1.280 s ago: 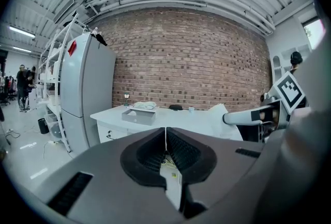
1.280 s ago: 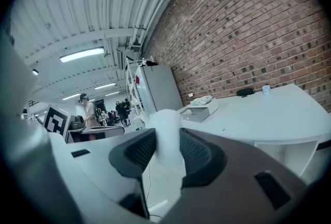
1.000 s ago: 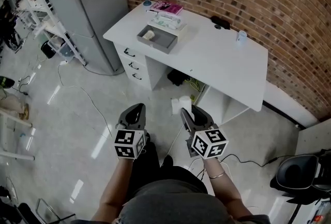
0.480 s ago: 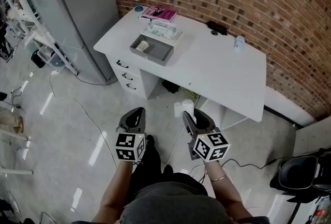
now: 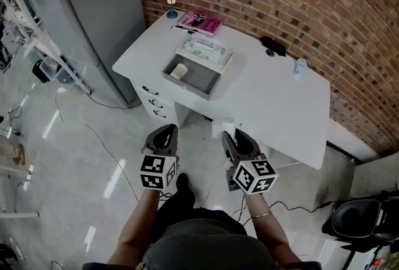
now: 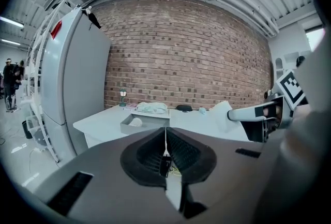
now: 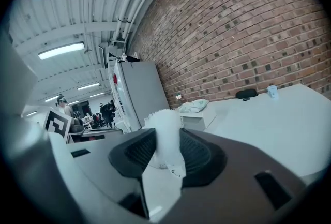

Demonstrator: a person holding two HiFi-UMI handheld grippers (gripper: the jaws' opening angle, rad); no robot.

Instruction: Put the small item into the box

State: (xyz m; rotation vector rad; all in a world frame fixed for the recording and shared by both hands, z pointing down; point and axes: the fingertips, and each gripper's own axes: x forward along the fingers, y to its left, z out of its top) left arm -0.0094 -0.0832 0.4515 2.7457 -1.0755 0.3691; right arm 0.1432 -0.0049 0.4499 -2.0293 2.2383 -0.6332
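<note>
A tall grey cabinet (image 5: 93, 19) stands at the left end of the white desk (image 5: 268, 94); on the desk's left half sits the open grey box (image 5: 199, 78), with a tissue pack (image 5: 204, 48) just behind it and a pink book (image 5: 202, 22) beyond; both grippers hang off the desk's near edge, above the floor; the left gripper (image 5: 165, 133) has its jaws together on nothing; the right gripper (image 5: 230, 136), jaws wide, clamps the small white item (image 7: 166, 132), well short of the box.
</note>
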